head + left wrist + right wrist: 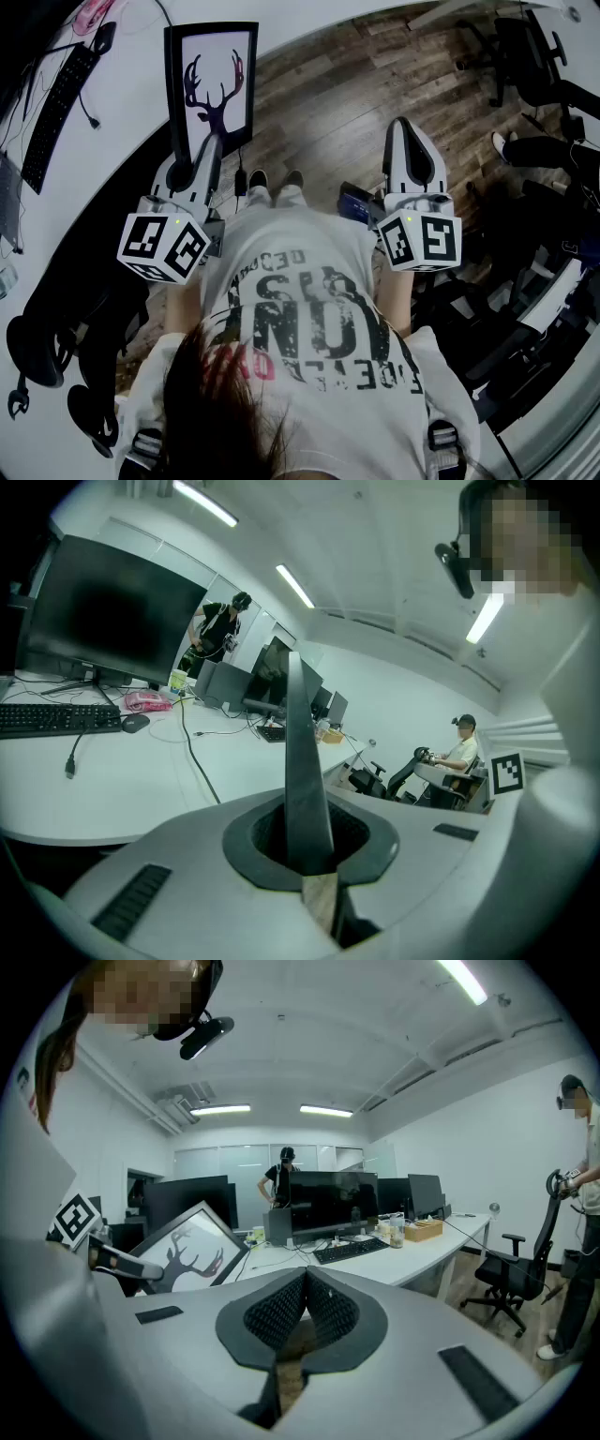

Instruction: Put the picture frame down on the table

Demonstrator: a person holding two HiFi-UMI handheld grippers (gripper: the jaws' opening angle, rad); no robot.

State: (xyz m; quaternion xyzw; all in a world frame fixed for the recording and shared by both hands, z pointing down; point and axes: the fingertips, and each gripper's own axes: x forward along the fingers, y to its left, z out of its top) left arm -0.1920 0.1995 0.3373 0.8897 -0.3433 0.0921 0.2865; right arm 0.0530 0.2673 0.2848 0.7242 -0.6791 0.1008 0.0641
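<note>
Black-rimmed picture frame (212,84): grips its edge in left tongs (212,142), holds it at white counter (122,103) near edge; clenches right tongs (402,127), empty.

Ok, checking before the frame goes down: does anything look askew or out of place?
Only the picture frame: the left gripper grips it by one edge, tilted in the right gripper view, not yet lying on the white table. Nothing looks spilled or damaged.

Black picture frame (214,89), deer print (dark on white), held aloft over the table (122,103) edge
</note>
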